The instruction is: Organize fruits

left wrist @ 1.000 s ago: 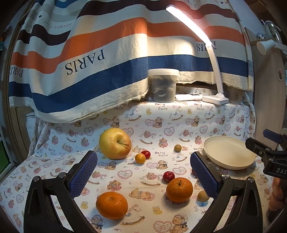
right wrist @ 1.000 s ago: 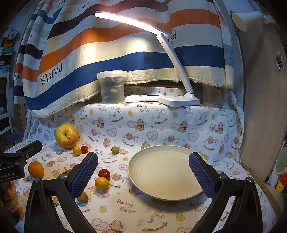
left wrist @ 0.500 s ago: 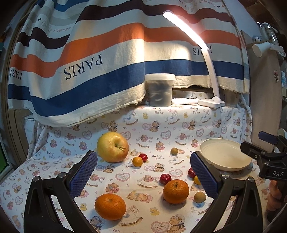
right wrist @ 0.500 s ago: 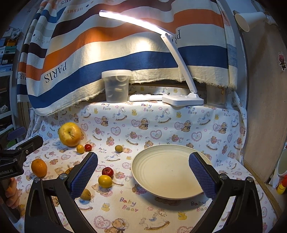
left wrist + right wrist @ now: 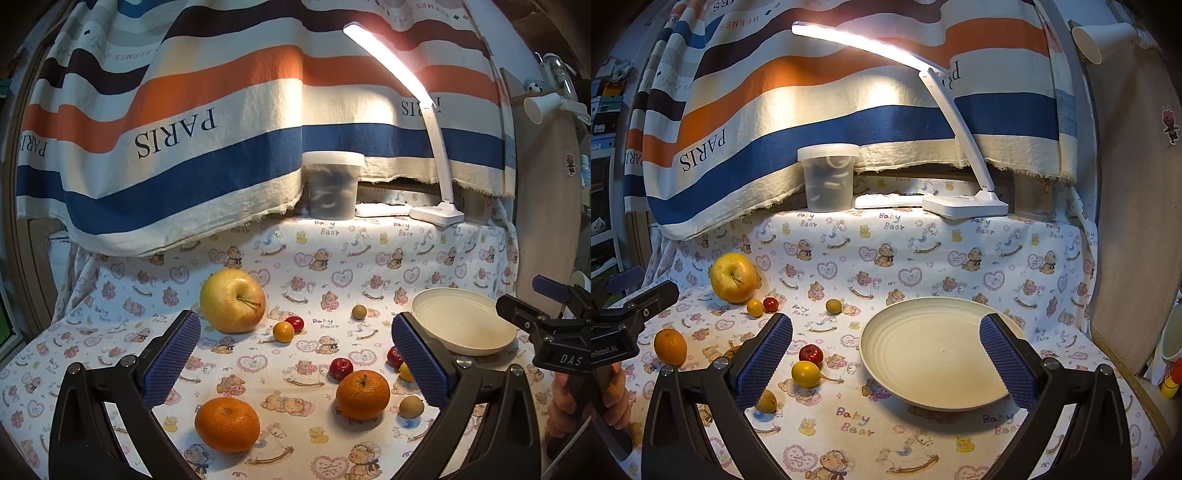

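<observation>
A yellow apple [image 5: 232, 301] lies at the back left of the bear-print cloth, also in the right wrist view [image 5: 733, 277]. Two oranges [image 5: 227, 424] [image 5: 362, 394] lie near the front. Small red, yellow and brownish fruits [image 5: 340, 368] are scattered between them. An empty cream plate [image 5: 463, 325] sits at the right, large in the right wrist view [image 5: 942, 350]. My left gripper [image 5: 295, 362] is open and empty above the oranges. My right gripper [image 5: 886, 360] is open and empty, over the plate's left part.
A lidded plastic tub [image 5: 828, 177] and a lit white desk lamp [image 5: 964, 203] stand at the back under a striped PARIS cloth [image 5: 177, 129]. A wooden board [image 5: 1137, 206] closes the right side. Each gripper shows at the edge of the other's view [image 5: 554, 332].
Both views have drawn back and risen slightly, so the fruit and the plate sit a bit lower and farther. Nothing on the cloth has moved. Both grippers stay open.
</observation>
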`<state>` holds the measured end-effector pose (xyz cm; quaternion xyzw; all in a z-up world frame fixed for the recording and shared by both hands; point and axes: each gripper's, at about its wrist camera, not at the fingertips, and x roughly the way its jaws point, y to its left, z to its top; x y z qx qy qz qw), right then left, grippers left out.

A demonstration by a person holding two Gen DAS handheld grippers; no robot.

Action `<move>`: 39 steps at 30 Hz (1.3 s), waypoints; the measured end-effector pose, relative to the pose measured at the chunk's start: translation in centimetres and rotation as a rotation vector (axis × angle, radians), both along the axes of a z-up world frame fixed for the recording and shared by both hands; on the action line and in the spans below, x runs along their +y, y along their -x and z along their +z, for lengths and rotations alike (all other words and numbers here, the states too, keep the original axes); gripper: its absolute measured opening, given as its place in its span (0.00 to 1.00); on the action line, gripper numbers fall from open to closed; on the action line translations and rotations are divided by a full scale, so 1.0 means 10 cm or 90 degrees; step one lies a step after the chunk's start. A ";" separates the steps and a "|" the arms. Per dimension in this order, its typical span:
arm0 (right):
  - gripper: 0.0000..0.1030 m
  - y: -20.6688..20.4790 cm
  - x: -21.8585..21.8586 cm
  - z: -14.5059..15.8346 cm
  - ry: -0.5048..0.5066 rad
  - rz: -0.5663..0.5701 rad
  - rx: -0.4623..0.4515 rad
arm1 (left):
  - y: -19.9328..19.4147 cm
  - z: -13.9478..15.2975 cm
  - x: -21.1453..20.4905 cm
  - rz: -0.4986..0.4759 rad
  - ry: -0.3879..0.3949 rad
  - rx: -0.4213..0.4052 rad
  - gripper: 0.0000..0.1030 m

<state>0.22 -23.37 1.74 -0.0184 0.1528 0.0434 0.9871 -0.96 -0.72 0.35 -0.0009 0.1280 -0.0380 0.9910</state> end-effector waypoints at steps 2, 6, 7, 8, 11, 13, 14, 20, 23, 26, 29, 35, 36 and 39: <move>0.99 0.00 0.00 0.00 0.000 0.000 -0.001 | 0.00 0.00 -0.01 -0.002 -0.002 -0.002 1.00; 0.99 0.00 0.00 0.00 0.000 0.000 0.000 | 0.01 0.01 -0.02 0.005 -0.006 -0.004 1.00; 0.99 0.00 0.00 0.00 -0.001 0.000 0.000 | 0.01 0.01 -0.01 0.009 -0.006 -0.005 1.00; 0.99 -0.01 0.00 0.00 -0.001 0.000 0.000 | 0.02 0.01 0.00 0.011 -0.005 -0.007 1.00; 0.99 0.00 0.00 0.00 0.000 0.002 0.000 | 0.03 0.01 0.00 0.013 -0.005 -0.010 1.00; 0.99 0.00 0.01 0.00 0.000 0.001 0.000 | 0.03 0.01 -0.01 0.013 -0.007 -0.010 1.00; 0.99 0.00 0.01 0.00 0.000 0.002 0.000 | 0.03 0.01 -0.01 0.013 -0.006 -0.011 1.00; 0.99 -0.01 0.02 0.00 0.001 0.003 -0.001 | 0.05 0.02 -0.02 0.014 -0.008 -0.018 1.00; 0.99 0.00 0.02 0.00 0.000 0.002 -0.001 | 0.05 0.02 -0.02 0.015 -0.008 -0.018 1.00; 0.99 0.00 0.02 0.00 0.001 0.001 -0.001 | 0.06 0.02 -0.02 0.014 -0.008 -0.018 1.00; 0.99 0.00 0.02 0.00 0.001 0.001 -0.001 | 0.06 0.02 -0.02 0.015 -0.008 -0.018 1.00; 0.99 0.00 0.02 0.00 0.001 0.002 -0.001 | 0.06 0.02 -0.01 0.016 -0.010 -0.018 1.00; 0.99 0.00 0.02 0.00 0.001 0.002 -0.001 | 0.06 0.02 -0.01 0.015 -0.009 -0.018 1.00; 0.99 0.00 0.02 0.00 0.001 0.002 -0.001 | 0.06 0.02 -0.01 0.016 -0.010 -0.018 1.00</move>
